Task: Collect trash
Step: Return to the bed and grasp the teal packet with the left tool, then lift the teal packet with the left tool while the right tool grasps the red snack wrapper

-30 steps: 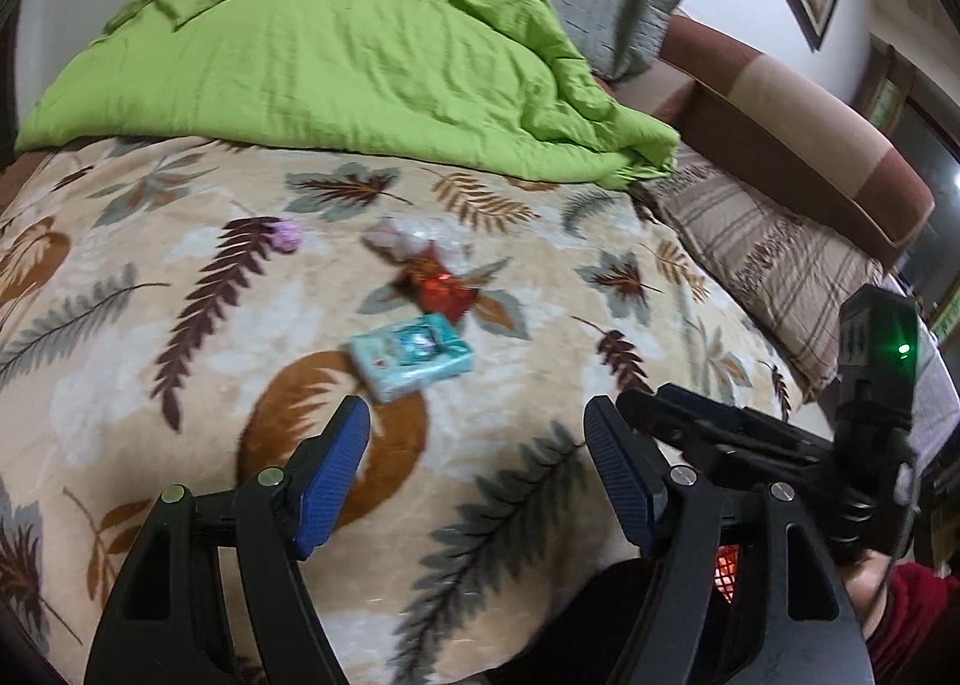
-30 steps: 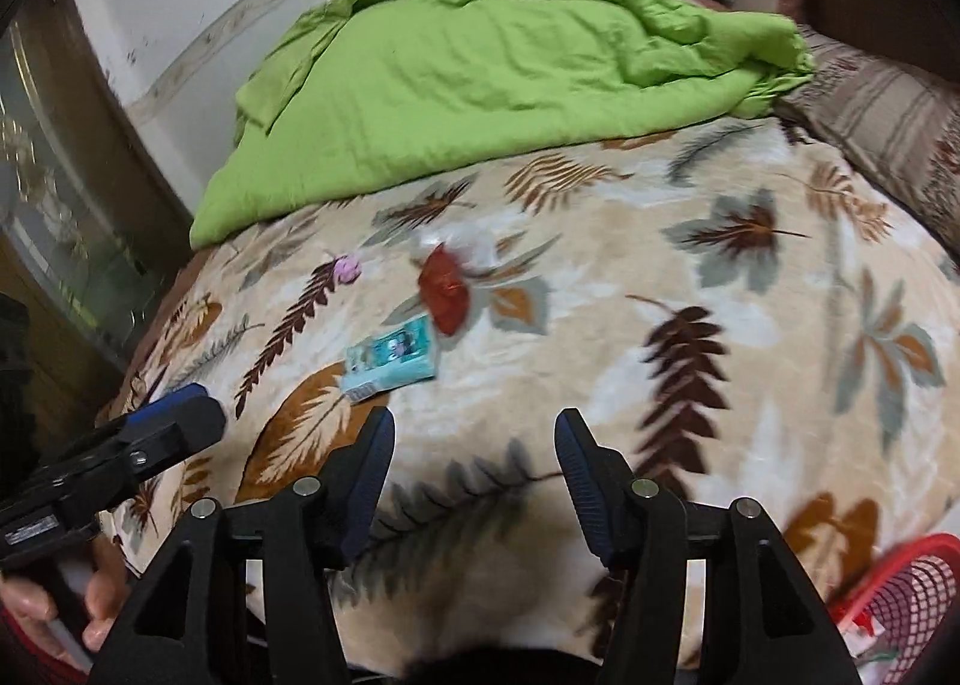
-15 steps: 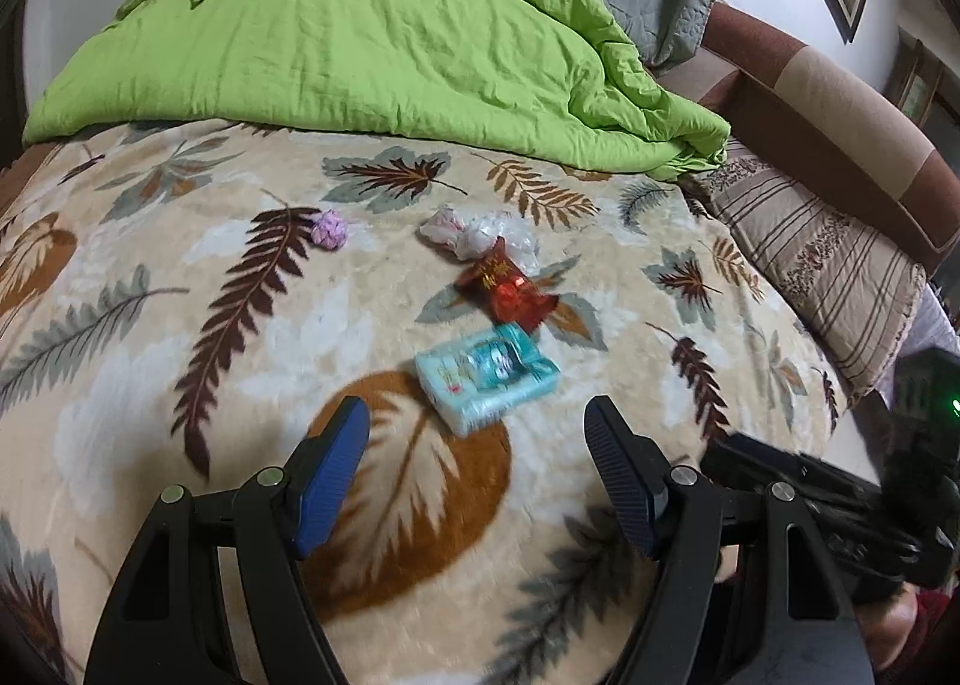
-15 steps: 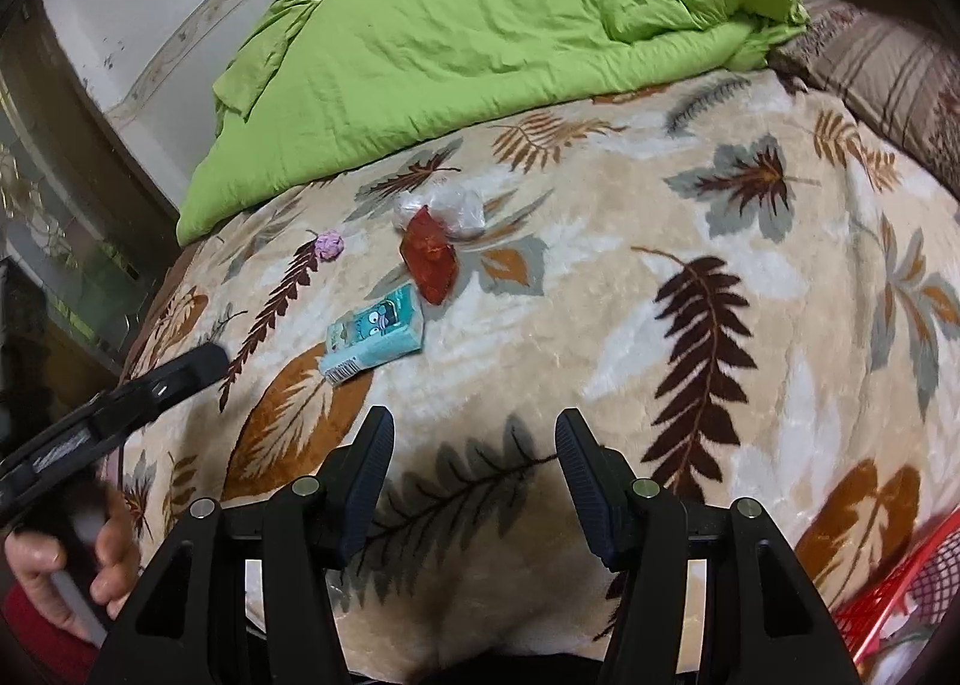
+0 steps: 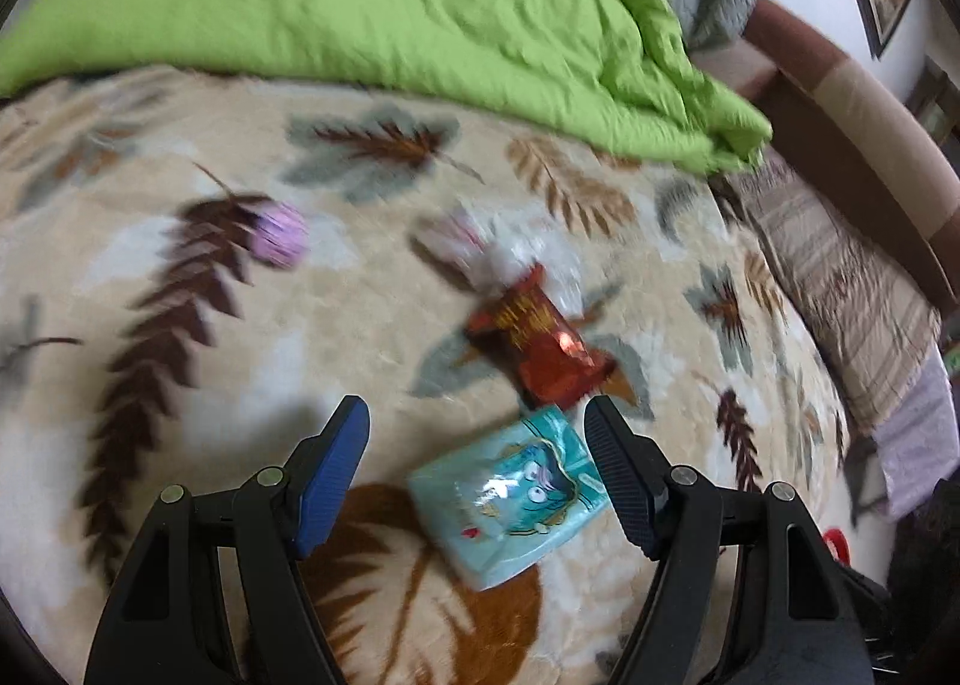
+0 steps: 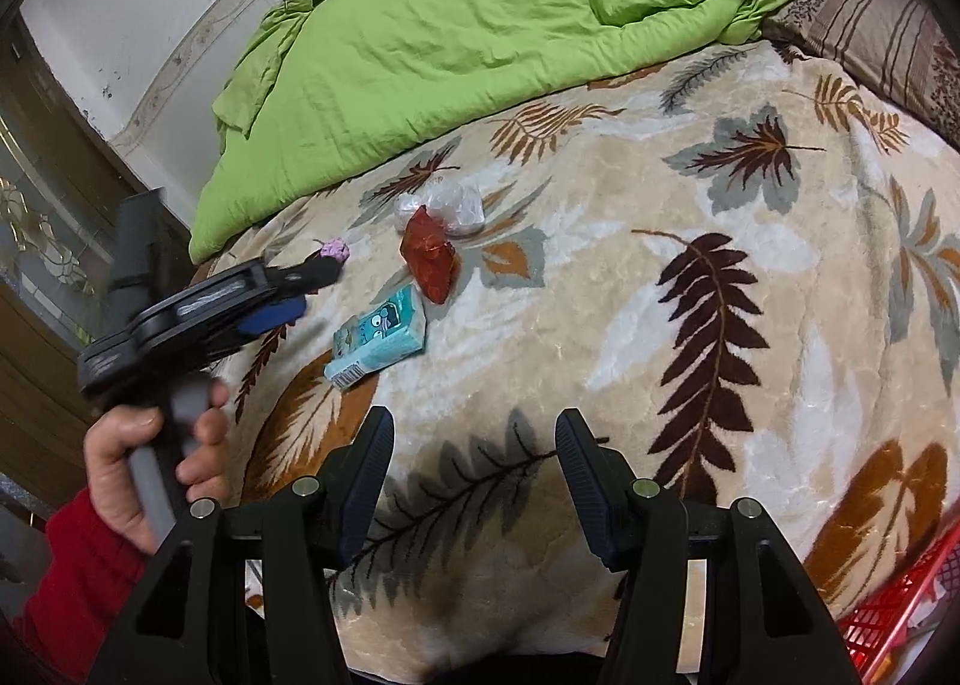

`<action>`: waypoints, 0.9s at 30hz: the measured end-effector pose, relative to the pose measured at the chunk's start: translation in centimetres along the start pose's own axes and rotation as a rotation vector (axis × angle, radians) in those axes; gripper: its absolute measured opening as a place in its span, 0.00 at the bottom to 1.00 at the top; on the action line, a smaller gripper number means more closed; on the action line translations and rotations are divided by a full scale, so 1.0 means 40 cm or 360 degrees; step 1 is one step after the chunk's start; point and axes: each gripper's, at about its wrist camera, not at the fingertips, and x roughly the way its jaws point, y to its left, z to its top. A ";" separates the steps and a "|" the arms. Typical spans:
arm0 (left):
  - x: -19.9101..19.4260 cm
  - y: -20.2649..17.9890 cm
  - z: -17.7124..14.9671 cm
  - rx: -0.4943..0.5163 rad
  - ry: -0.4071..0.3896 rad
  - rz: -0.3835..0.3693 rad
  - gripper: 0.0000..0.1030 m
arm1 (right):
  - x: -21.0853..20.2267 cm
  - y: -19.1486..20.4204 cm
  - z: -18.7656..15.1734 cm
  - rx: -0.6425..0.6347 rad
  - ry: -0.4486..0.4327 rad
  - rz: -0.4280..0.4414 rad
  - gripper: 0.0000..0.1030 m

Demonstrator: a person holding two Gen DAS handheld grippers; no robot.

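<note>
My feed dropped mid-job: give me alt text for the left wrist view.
The open left gripper hovers over a teal tissue packet on a leaf-patterned blanket. Beyond lie a red wrapper, clear plastic and a pink wad, before a green quilt.

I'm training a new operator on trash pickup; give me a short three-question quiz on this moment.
1. True or false: the left gripper has its jaws closed on the teal tissue pack.
2. Which item lies right behind the teal pack? A) red wrapper B) purple ball C) clear plastic bag
3. Fill in: a red mesh ____ shows at the lower right of the right wrist view.

Key: 1 false, the jaws are open; 2 A; 3 basket.
</note>
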 end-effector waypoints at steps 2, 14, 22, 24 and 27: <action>0.024 -0.011 -0.013 0.0044 0.0065 -0.0019 0.71 | 0.000 -0.004 0.000 0.0007 -0.0003 0.0008 0.59; 0.049 -0.110 -0.095 0.0337 0.0152 0.0059 0.71 | -0.040 -0.024 -0.007 0.0092 -0.0142 0.0002 0.59; 0.084 -0.111 -0.080 0.0269 0.0072 0.0246 0.45 | -0.039 -0.037 -0.004 0.0134 -0.0125 0.0013 0.59; 0.068 -0.096 -0.081 0.0213 0.0061 0.0230 0.38 | -0.033 -0.035 -0.001 0.0122 -0.0106 0.0018 0.59; 0.023 -0.066 -0.091 0.0088 0.0037 0.0234 0.30 | -0.010 -0.029 0.011 0.0108 -0.0029 0.0044 0.59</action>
